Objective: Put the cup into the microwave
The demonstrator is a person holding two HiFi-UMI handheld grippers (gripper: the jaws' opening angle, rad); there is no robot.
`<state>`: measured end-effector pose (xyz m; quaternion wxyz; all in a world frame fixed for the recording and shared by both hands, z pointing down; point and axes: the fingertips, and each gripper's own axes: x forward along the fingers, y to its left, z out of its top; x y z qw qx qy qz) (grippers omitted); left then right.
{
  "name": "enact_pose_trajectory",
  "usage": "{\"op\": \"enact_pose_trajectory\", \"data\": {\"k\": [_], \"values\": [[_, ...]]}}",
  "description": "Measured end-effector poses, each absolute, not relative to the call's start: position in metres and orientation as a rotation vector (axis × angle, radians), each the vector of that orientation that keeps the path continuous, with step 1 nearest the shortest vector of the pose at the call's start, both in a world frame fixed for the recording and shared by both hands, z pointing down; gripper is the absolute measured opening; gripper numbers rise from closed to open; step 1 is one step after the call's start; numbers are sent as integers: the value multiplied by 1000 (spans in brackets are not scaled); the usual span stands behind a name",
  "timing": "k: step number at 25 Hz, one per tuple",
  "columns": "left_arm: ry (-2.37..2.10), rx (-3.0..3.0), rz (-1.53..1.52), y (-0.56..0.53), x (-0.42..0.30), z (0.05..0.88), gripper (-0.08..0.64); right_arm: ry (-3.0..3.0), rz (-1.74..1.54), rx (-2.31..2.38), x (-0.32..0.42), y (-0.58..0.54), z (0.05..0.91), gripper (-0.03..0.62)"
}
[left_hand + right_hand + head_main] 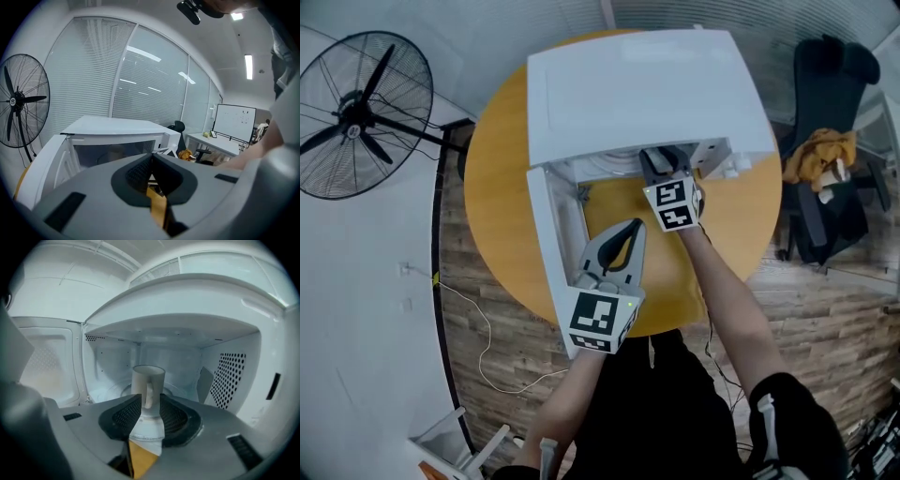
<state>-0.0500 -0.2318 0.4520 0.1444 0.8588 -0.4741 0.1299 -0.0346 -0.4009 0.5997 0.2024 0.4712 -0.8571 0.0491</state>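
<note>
Two grippers showed in the head view. A white microwave (647, 94) sat on a round yellow table (502, 187), its door (548, 244) swung open toward 8 o'clock. The right gripper (661, 164) reached into the oven's mouth, and the left gripper (633, 227) hung over the table at 6 o'clock of it. A floor fan (356, 112) stood at 10 o'clock.

In the left gripper view, the left gripper (151, 159) had its jaws together with nothing between them, and the microwave (117, 129) lay at 12 o'clock.

In the right gripper view, the right gripper (146, 403) had its jaws apart. The white cup (147, 378) stood upright inside the microwave, its handle facing the gap between the jaws.
</note>
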Motion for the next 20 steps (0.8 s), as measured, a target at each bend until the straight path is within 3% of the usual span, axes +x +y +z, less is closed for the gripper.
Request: {"op": "enact_pose_trajectory", "data": {"k": [11,20], "values": [[-1413,2494,403,-194,-30,440,-3,-2435,157,1309,-12,-345,570,114],[-1436,2492,347,-157,-11,432,-3,-2489,134,1298,13,-292,539,54]]}}
